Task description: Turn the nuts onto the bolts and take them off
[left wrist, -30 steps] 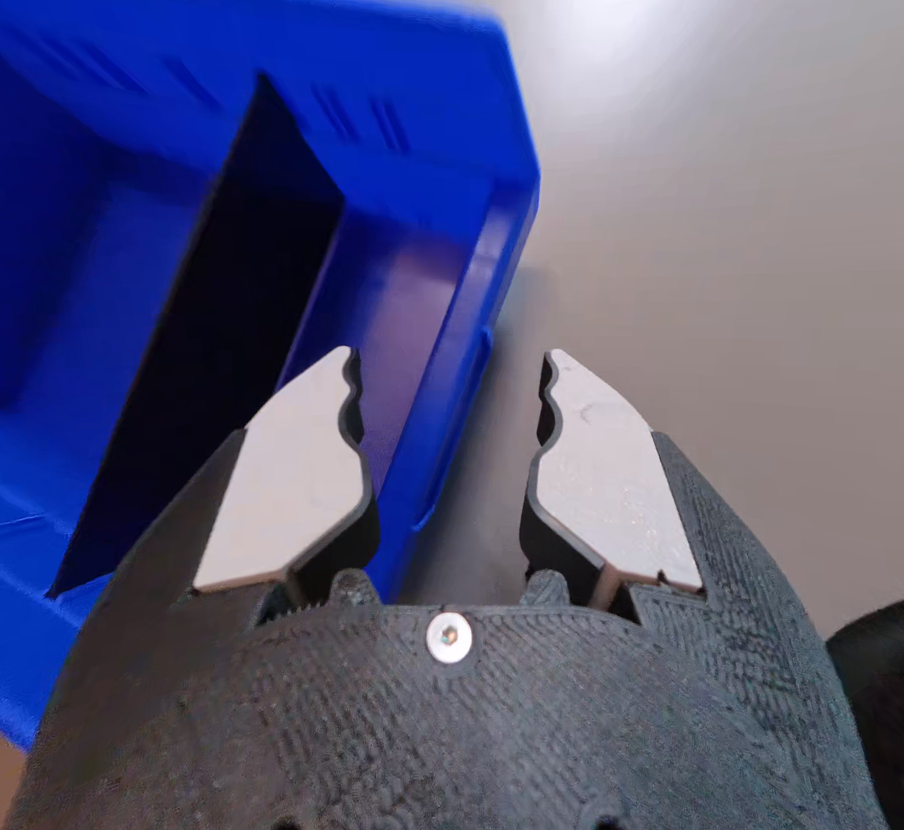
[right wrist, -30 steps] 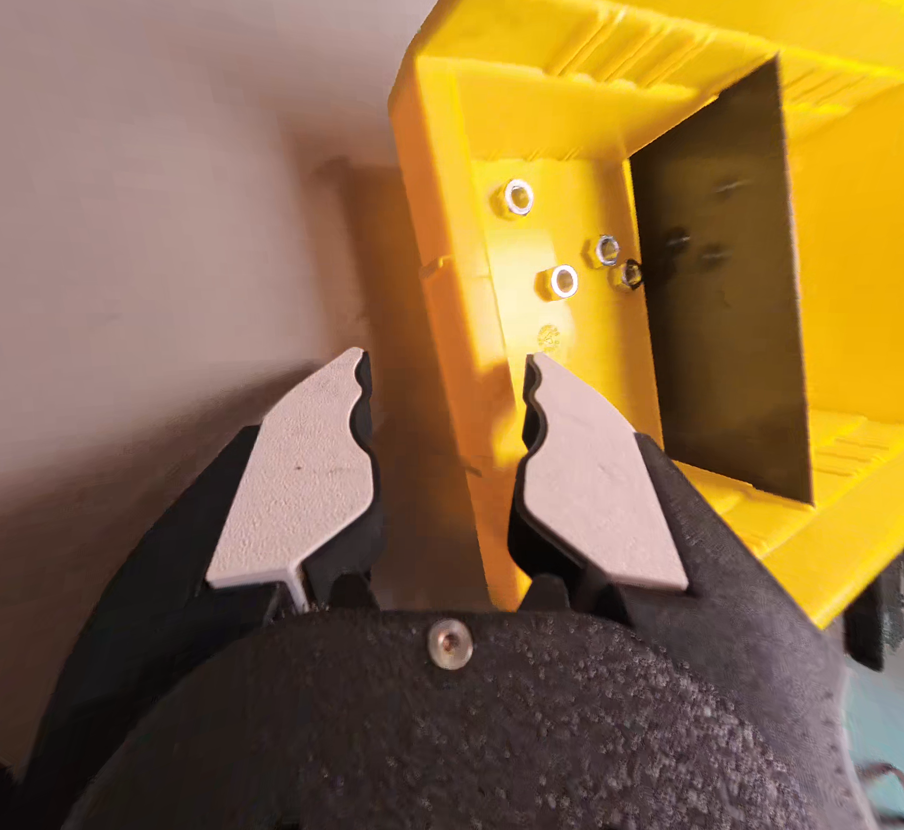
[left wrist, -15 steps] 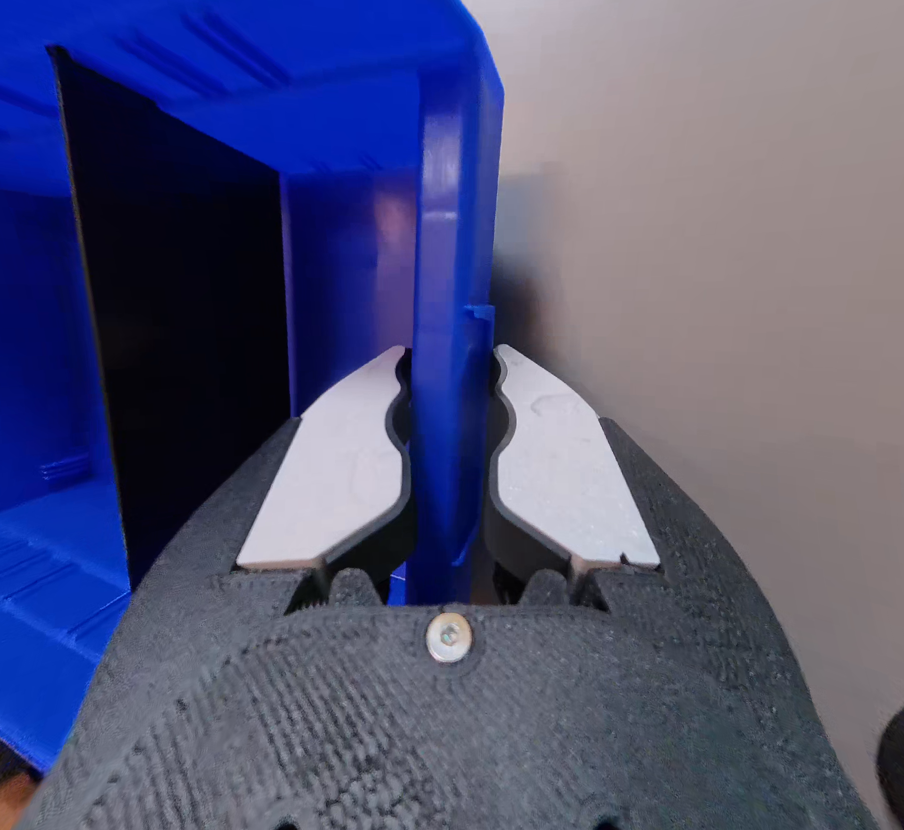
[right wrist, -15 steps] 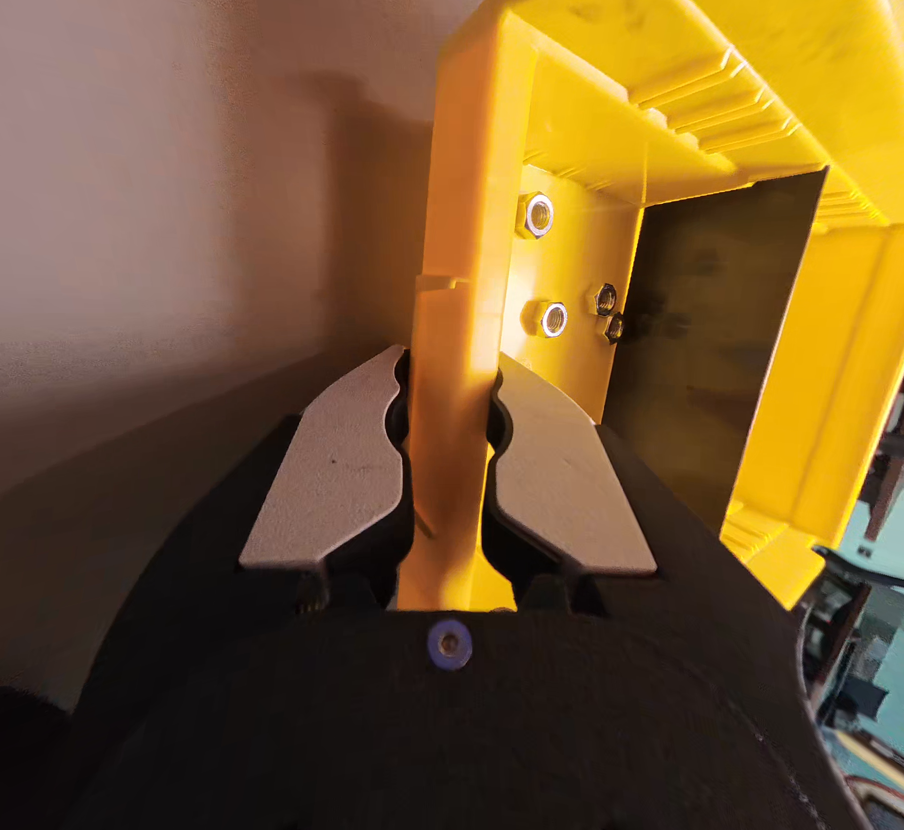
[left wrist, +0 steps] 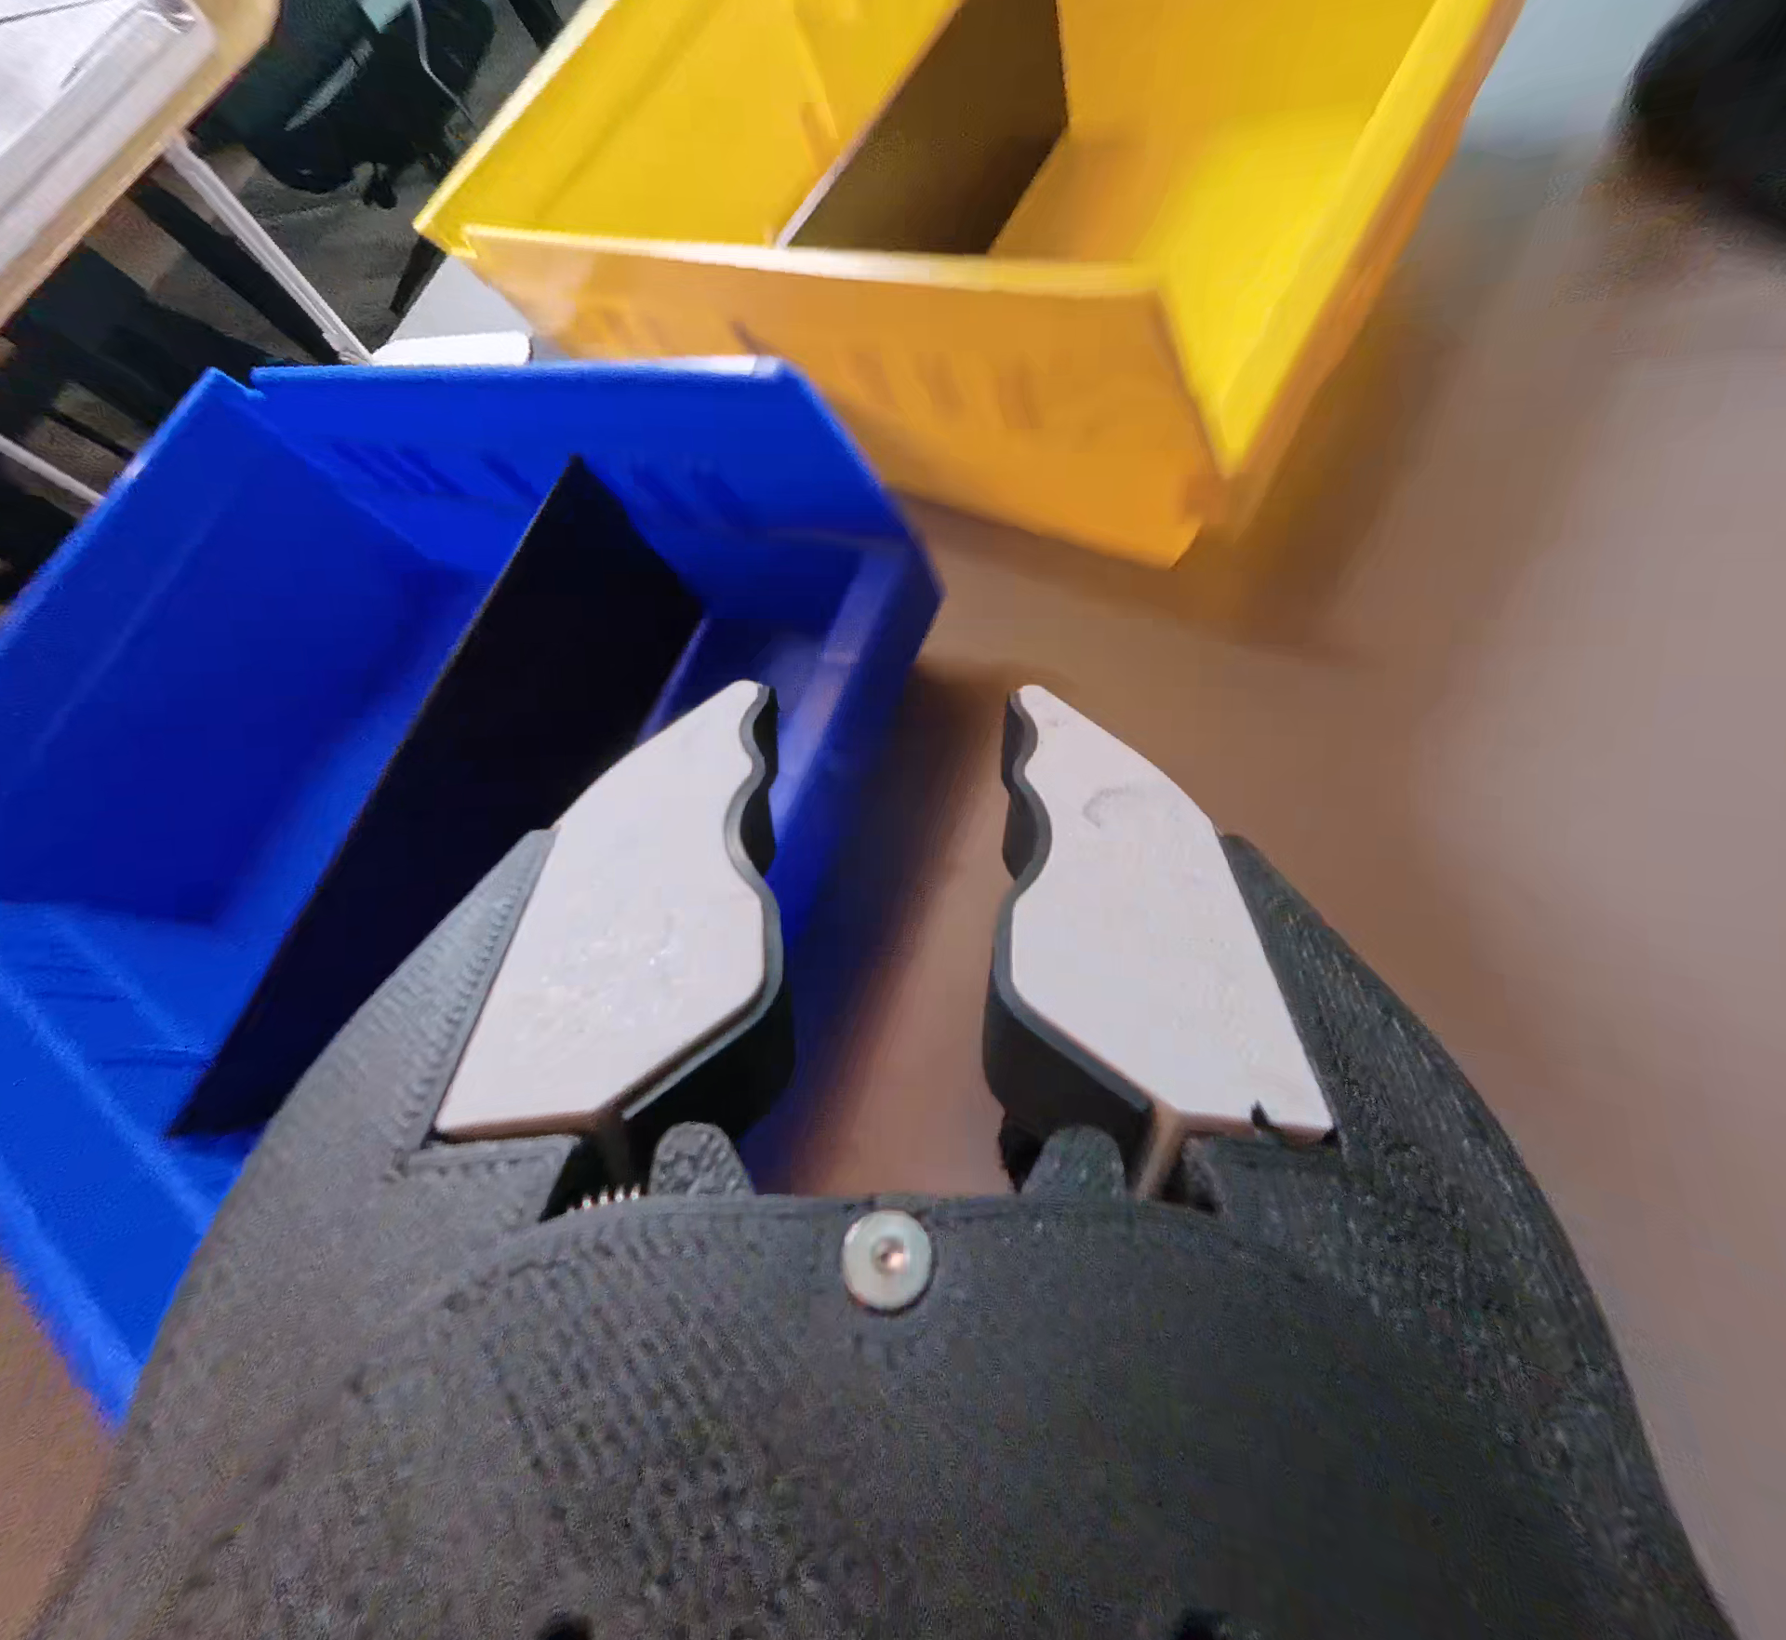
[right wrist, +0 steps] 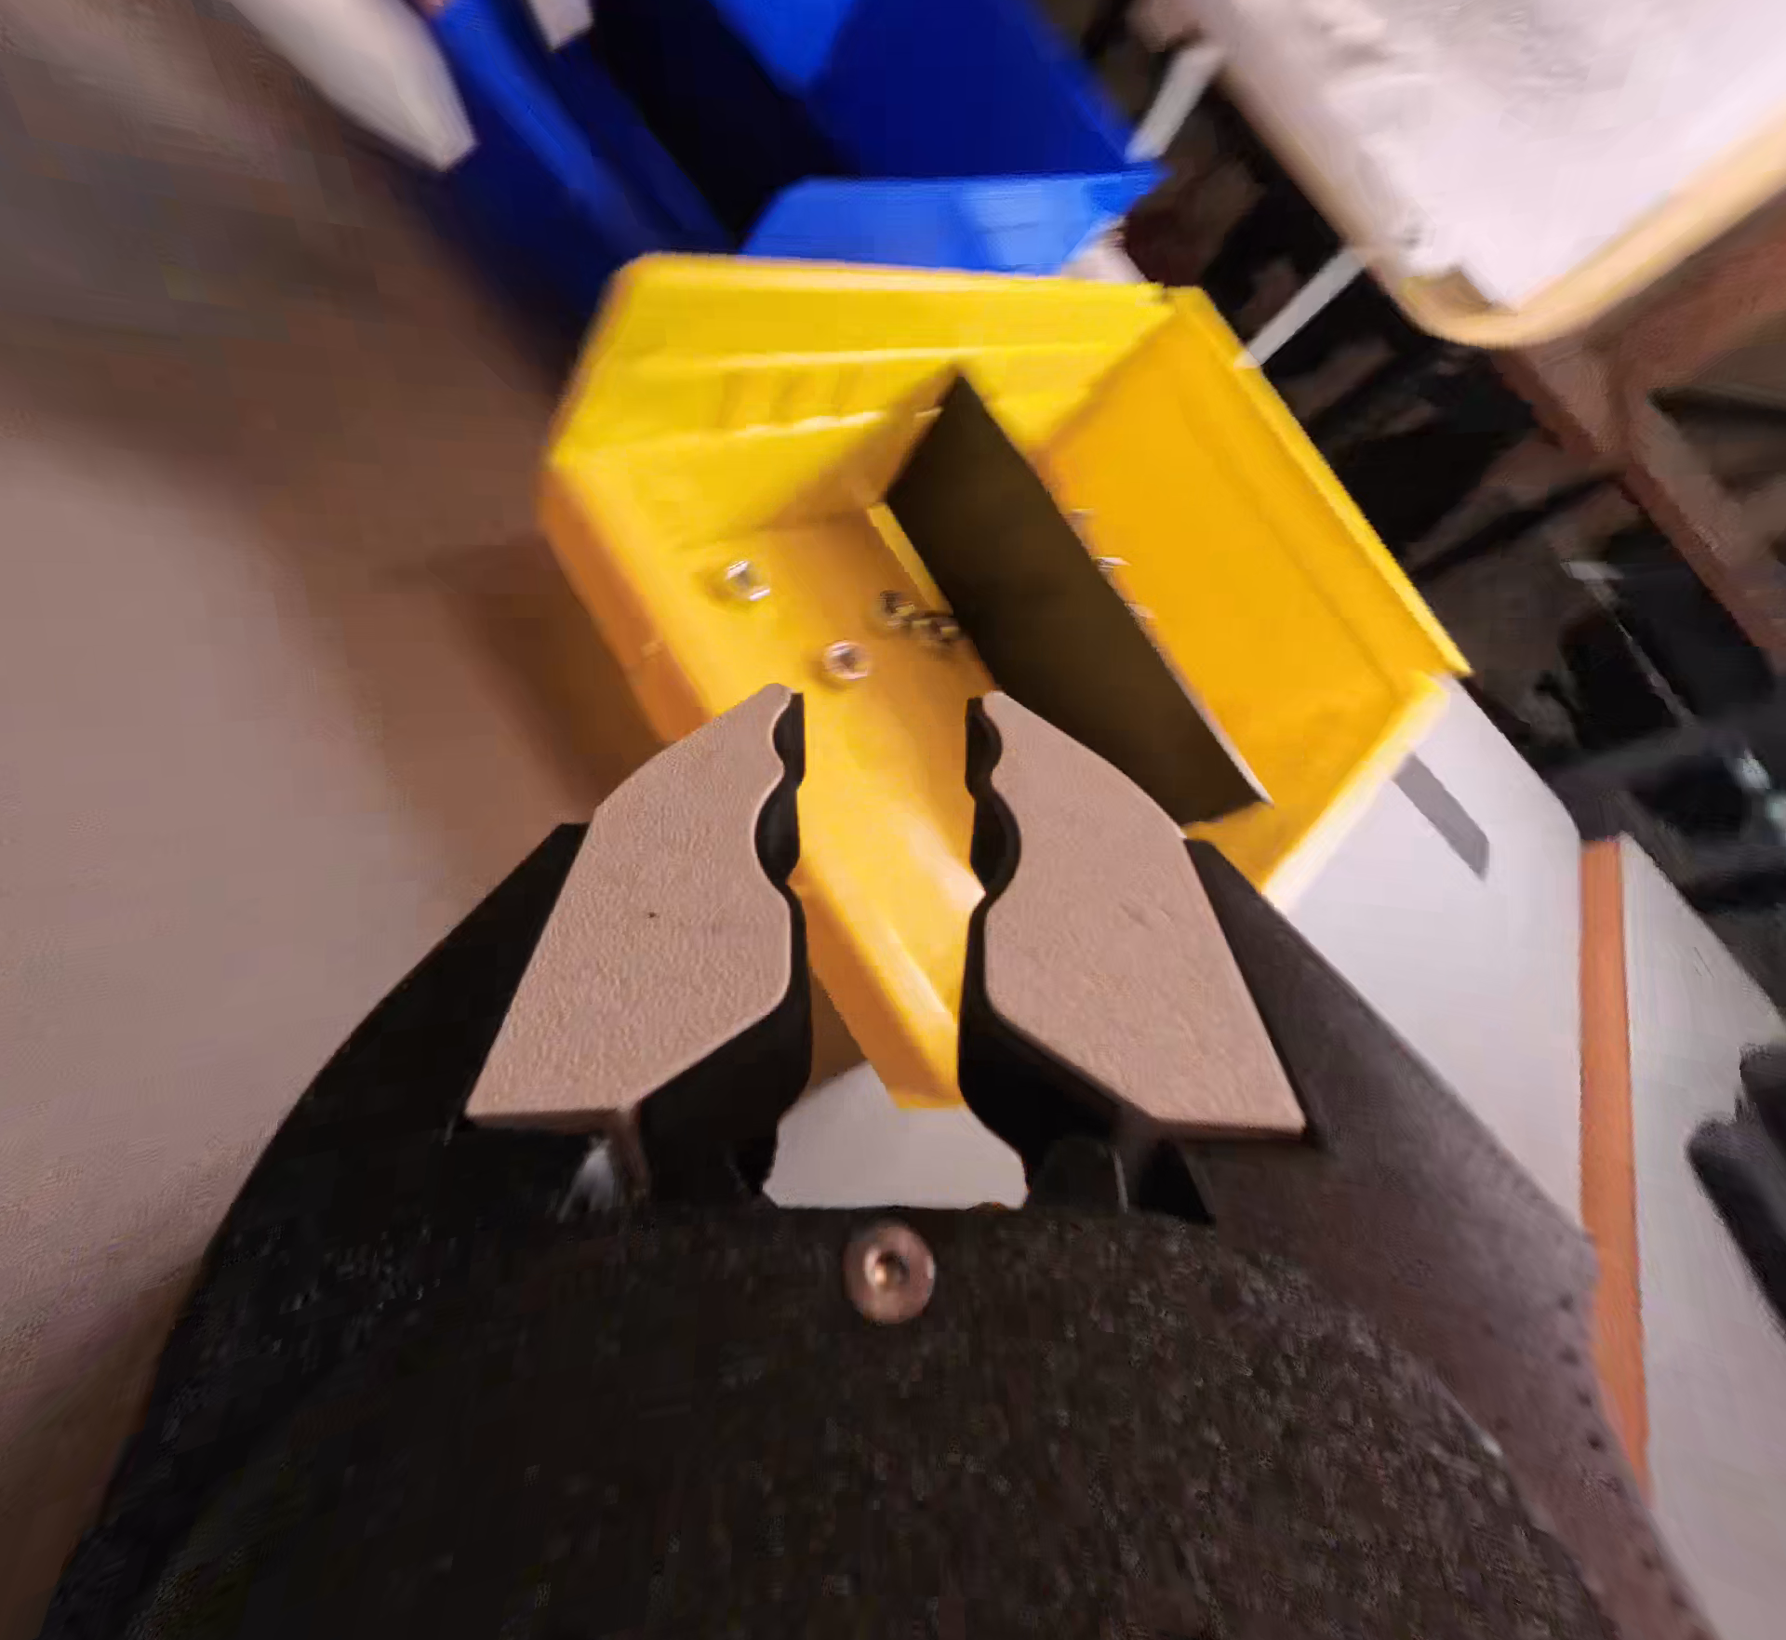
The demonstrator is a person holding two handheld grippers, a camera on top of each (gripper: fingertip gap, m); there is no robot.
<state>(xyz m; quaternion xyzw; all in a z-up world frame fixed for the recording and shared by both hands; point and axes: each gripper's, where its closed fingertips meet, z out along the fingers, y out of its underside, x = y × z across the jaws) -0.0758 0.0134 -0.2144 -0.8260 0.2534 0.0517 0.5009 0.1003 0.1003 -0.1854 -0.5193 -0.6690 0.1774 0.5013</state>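
Observation:
My left gripper (left wrist: 889,714) is open and empty, just right of the blue bin (left wrist: 242,675), with its left finger over the bin's right wall. A dark divider (left wrist: 503,772) splits that bin; no bolts show in it. The yellow bin (left wrist: 966,395) stands behind it. My right gripper (right wrist: 881,709) is narrowly open and empty, above the near end of the yellow bin (right wrist: 1208,550). Several small nuts (right wrist: 843,661) lie on that bin's floor beside its dark divider (right wrist: 1044,608). The blue bin (right wrist: 918,47) lies beyond, with the left gripper's pale fingers (right wrist: 319,18) blurred beside it.
The bins stand on a brown table (left wrist: 1450,820). Its orange-trimmed edge (right wrist: 1604,1110) runs close on the right in the right wrist view. Another table (left wrist: 87,47) and dark chair legs stand beyond the bins. A dark blurred shape (left wrist: 1720,47) sits right of the yellow bin. Across from one pair of fingers to the other is roughly 20 cm.
Half a second ago each gripper was shut on its bin's wall. Both have let go, opened and pulled back and up, so both bins now show in each view.

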